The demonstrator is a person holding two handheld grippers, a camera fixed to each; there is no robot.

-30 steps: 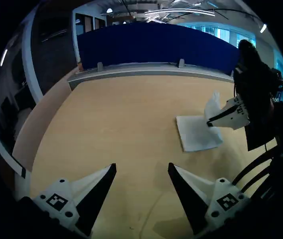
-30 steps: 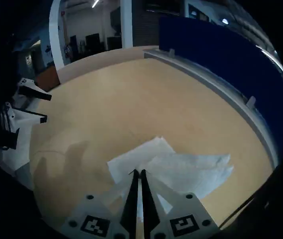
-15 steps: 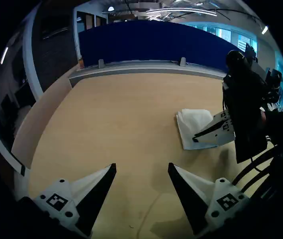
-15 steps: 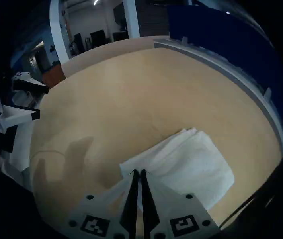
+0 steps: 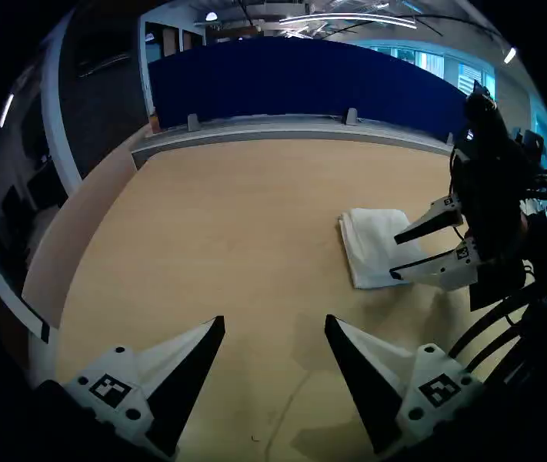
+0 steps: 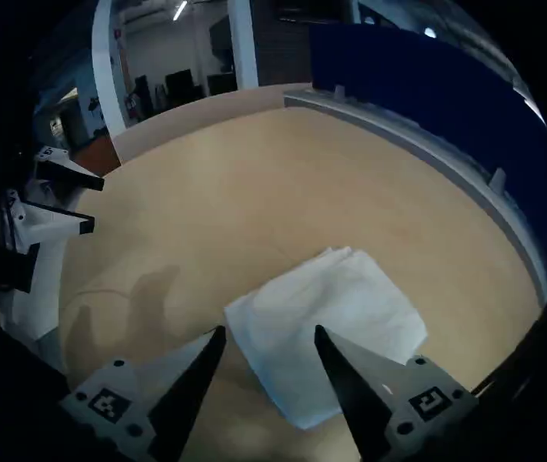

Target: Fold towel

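A white towel (image 6: 327, 327) lies folded flat on the wooden table (image 6: 235, 192), just ahead of my right gripper (image 6: 269, 329). The right gripper is open, its fingers apart above the towel's near edge and holding nothing. In the left gripper view the same towel (image 5: 371, 245) sits at the right, with the right gripper (image 5: 394, 256) open beside it in a person's hand. My left gripper (image 5: 275, 318) is open over bare table, well to the left of the towel. In the right gripper view the left gripper (image 6: 98, 204) shows at the far left edge.
A blue partition (image 5: 296, 77) on a grey rail bounds the table's far side. The table's curved edge (image 5: 58, 254) runs down the left. Dark cables (image 5: 504, 323) and the person's dark sleeve (image 5: 496, 192) are at the right.
The right gripper laid the lifted towel flap down onto the fold, then opened and let go, drawing back slightly. The left gripper has not moved.
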